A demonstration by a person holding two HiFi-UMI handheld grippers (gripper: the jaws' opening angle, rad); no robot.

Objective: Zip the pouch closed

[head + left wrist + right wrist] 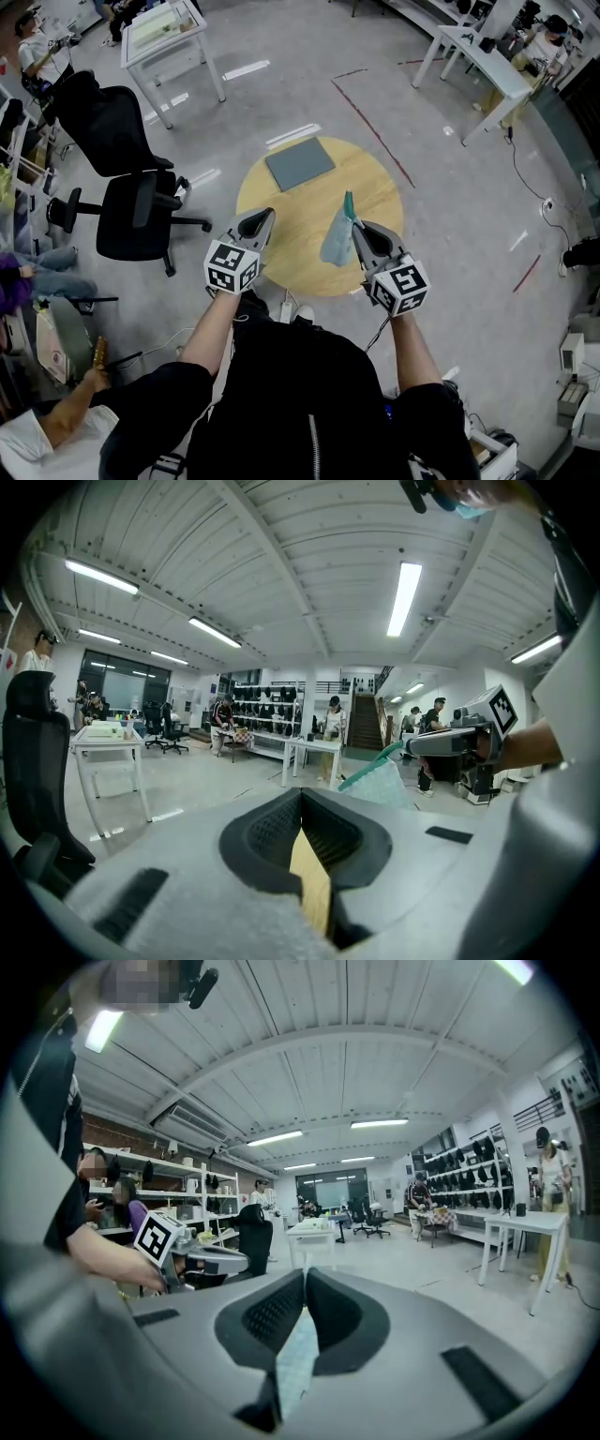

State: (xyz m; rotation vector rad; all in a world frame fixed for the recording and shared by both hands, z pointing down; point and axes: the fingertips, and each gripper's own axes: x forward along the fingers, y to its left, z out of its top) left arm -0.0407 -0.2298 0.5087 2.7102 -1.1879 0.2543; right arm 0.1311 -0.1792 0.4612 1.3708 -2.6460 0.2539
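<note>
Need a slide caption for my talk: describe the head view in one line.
Right gripper holds a teal pouch above a round wooden table; left gripper shut and empty beside it.

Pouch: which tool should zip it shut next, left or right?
Probably the left tool: it is shut on nothing and free, while the right tool pinches the pouch above the round table.

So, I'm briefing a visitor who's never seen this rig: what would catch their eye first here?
Most likely the pale teal pouch, pinched in the right gripper and held up over the round wooden table. Next comes the left gripper beside it, shut and empty, and then the grey flat pad lying on the table's far side.
</note>
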